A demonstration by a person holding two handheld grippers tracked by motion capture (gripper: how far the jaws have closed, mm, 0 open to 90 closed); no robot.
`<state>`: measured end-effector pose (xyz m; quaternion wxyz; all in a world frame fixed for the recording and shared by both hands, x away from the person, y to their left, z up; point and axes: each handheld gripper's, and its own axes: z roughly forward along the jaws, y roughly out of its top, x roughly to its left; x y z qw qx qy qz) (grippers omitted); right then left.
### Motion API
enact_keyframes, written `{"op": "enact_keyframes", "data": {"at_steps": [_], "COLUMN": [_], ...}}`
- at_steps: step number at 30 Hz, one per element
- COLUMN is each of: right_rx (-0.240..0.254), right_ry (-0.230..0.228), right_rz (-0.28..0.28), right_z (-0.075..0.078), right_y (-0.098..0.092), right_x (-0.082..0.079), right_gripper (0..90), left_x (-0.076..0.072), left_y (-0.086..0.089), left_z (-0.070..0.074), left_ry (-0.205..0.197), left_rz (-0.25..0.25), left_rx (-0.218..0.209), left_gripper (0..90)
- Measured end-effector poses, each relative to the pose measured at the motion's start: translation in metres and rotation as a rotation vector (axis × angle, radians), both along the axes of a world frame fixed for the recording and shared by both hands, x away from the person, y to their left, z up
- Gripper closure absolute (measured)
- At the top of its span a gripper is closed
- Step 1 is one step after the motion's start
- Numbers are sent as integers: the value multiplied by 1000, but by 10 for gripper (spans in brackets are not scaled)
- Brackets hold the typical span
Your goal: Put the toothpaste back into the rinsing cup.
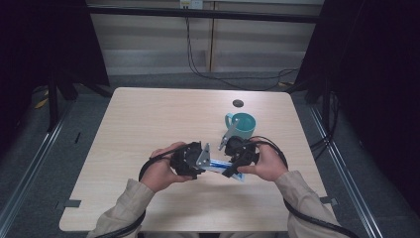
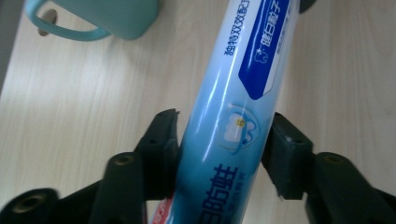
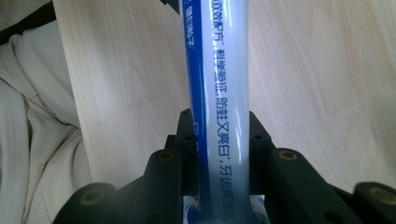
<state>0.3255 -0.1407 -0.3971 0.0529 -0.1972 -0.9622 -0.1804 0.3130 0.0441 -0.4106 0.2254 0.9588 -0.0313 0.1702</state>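
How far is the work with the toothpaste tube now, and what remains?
Done: the toothpaste tube is picked up and held over the table between both hands. In hand: the right gripper is shut on it, and the left gripper has its fingers against the tube's sides. Left: the tube is not yet set down; the teal mug behind is possibly its destination.

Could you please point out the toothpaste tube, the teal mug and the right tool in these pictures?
toothpaste tube [image 2: 233, 93], left gripper view, on its pale blue body.
teal mug [image 1: 242, 125], high view, on its outer wall.
right tool [image 3: 219, 154], right gripper view, midway between its two jaws, which clamp the tube.
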Motion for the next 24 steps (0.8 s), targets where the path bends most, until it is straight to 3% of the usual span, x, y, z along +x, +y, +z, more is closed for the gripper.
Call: {"op": "enact_keyframes", "data": {"at_steps": [2, 3, 4, 8, 9, 10, 11, 15, 16, 18, 24], "right_rx": [-1, -1, 21, 54, 79, 79, 107, 153, 153, 215, 257], "right_ry": [-8, -8, -6, 2, -22, -22, -47, -89, -89, -112, -136], "right_rz": [12, 7, 12, -5, 1, 1, -16, -70, -70, -121, -177], "right_z": [0, 1, 2, 3, 4, 4, 7, 16, 16, 22, 24], "right_y": [1, 2, 1, 0, -1, -1, -2, -13, -13, -24, -39], "right_x": [-1, -2, 0, 1, 0, 0, 1, 5, 5, 6, 7], "right_gripper": [719, 710, 683, 632, 584, 584, 464, 358, 358, 333, 281], "left_x": [-1, 0, 0, 1, 2, 2, 1, 3, 4, 5, 10], "left_y": [-1, 0, 2, 6, 8, 8, 9, 14, 16, 20, 29], "left_z": [0, 0, 0, 1, 1, 1, 0, -5, -6, -7, -1], "left_ry": [20, 51, 75, 96, 130, 130, 135, 152, 155, 167, 180], "left_rz": [11, 19, 37, 46, 63, 63, 73, 107, 116, 138, 172], "left_rx": [15, 14, 4, -22, -37, -37, -34, -23, -31, -53, -69], "left_gripper": [603, 603, 640, 684, 690, 694, 700, 711, 711, 717, 722]}}
